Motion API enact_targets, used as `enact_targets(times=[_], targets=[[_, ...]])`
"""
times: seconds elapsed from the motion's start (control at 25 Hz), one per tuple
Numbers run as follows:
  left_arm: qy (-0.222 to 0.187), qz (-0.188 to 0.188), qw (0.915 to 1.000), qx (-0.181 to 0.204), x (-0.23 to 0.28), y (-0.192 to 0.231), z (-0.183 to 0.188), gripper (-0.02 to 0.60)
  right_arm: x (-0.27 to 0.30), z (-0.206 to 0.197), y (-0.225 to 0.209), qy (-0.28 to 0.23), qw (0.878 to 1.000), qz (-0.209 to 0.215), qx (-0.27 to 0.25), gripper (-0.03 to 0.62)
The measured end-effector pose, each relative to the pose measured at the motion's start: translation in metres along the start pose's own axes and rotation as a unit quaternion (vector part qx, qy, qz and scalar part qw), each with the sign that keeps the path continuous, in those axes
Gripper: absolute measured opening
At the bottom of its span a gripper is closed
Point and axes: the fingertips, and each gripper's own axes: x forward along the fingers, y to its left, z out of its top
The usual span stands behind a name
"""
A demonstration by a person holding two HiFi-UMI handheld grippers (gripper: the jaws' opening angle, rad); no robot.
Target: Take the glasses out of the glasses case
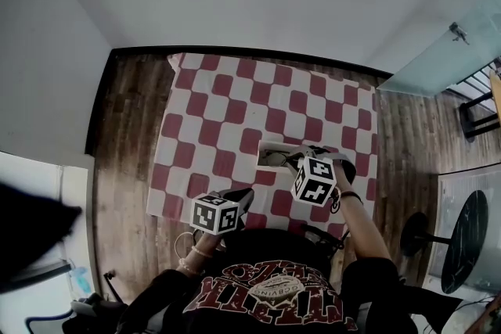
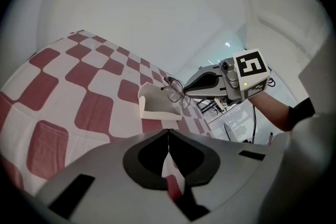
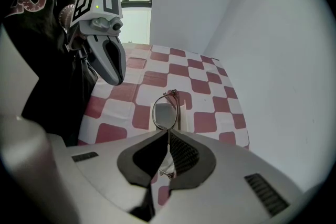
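on the counter's checked cloth (image 1: 227, 113) the white glasses case (image 2: 157, 105) lies open. near it, my left gripper (image 2: 168, 138) has its jaws closed on nothing. my right gripper (image 3: 167, 134) has its jaws clamped on the glasses (image 3: 165, 113), lifted just above the case.

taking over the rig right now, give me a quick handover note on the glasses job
Left gripper: jaws shut, empty, short of the case and not touching it.
Right gripper: shut on the glasses, holding them by the frame.
Glasses case: white, open, lying on the checked tablecloth with nothing holding it.
Done: the glasses are gripped and sit up at the case's far end.
Left: probably lift them fully clear and set them on the cloth beside the case.
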Motion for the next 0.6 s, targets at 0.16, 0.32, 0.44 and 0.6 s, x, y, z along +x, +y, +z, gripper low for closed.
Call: enact_targets(times=[0.16, 0.32, 0.44, 0.6], targets=[[0.002, -0.003, 1.0, 0.0, 0.001, -0.001, -0.001, 0.009, -0.006, 0.0, 0.004, 0.001, 1.0, 0.0, -0.001, 0.029], [0.004, -0.005, 1.0, 0.001, 0.002, -0.001, -0.001, 0.009, -0.013, 0.002, 0.009, 0.0, 1.0, 0.003, -0.006, 0.029], [0.006, -0.007, 1.0, 0.0, 0.002, -0.002, -0.002, 0.009, -0.02, 0.004, 0.012, -0.003, 1.0, 0.003, -0.009, 0.029], [0.01, -0.008, 0.9999, 0.0, 0.002, -0.003, -0.003, 0.009, -0.028, 0.009, 0.016, -0.005, 1.0, 0.003, -0.015, 0.029]])
